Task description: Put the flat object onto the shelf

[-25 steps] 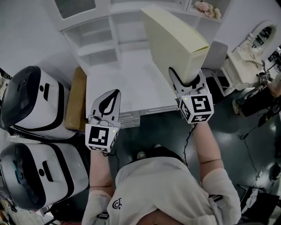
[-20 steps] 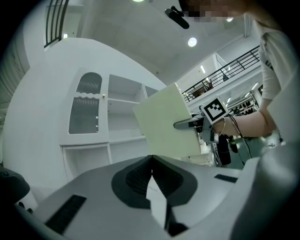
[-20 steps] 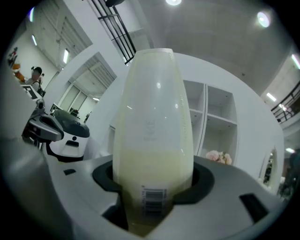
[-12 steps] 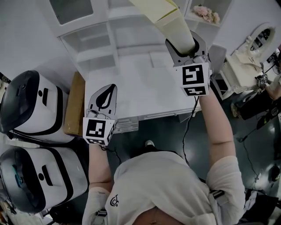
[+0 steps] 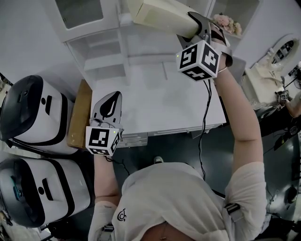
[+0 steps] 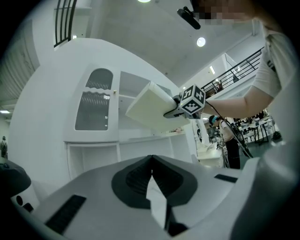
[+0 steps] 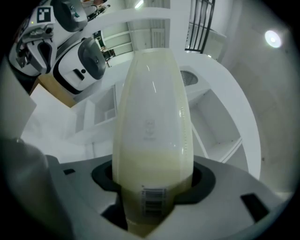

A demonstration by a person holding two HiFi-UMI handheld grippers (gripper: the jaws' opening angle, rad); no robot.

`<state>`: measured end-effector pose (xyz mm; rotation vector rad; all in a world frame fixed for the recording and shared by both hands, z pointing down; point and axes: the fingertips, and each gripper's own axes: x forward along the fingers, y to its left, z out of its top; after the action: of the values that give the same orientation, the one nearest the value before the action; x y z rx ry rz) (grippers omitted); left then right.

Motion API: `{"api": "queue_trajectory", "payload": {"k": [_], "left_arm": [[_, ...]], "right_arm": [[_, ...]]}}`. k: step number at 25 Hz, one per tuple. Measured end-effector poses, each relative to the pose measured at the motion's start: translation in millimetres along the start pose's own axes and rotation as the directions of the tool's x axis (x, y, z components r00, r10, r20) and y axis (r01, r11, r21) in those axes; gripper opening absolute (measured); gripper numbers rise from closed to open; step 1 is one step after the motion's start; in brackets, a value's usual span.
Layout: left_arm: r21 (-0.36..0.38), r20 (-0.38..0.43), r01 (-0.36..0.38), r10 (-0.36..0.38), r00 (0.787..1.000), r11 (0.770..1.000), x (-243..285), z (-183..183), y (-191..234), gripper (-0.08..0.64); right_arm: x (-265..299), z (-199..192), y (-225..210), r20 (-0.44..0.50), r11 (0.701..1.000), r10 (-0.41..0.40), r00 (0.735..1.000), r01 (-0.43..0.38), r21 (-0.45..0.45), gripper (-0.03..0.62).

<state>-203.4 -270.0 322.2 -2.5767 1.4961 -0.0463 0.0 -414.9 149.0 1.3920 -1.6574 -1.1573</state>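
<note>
High before the white shelf unit (image 5: 104, 46): pale cream flat cardboard box (image 5: 157, 14), tilted, not yet shelved. Seems light, stiff and smooth-skinned, so prone to slip; best pinched at the barcoded end. Right gripper (image 5: 200, 27) partly spread, clamped on that end. Left gripper (image 5: 111, 105), well below the unit, pressed together, empty.
</note>
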Motion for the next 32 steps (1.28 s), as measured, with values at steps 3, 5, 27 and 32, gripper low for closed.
{"api": "queue_trajectory", "payload": {"k": [3, 5, 27, 32], "left_arm": [[0.001, -0.002, -0.013, 0.013, 1.000, 1.000, 4.5, -2.2, 4.9, 0.014], [0.007, -0.006, -0.030, 0.030, 1.000, 1.000, 6.4, -4.2, 9.2, 0.014], [-0.016, -0.078, -0.097, 0.095, 0.992, 0.995, 37.6, -42.2, 28.8, 0.014], [-0.020, -0.094, -0.109, 0.106, 0.990, 0.994, 48.7, -50.0, 32.8, 0.014]], "right_arm": [[30.6, -5.4, 9.0, -0.050, 0.994, 0.051, 0.997, -0.056, -0.090, 0.285], [48.2, -9.8, 15.7, -0.086, 0.986, 0.077, 0.993, -0.088, -0.141, 0.288], [162.9, -23.0, 100.3, -0.168, 0.918, 0.190, 0.967, -0.236, -0.320, 0.348], [182.2, -29.9, 101.5, -0.148, 0.921, 0.190, 0.971, -0.228, -0.316, 0.352]]}}
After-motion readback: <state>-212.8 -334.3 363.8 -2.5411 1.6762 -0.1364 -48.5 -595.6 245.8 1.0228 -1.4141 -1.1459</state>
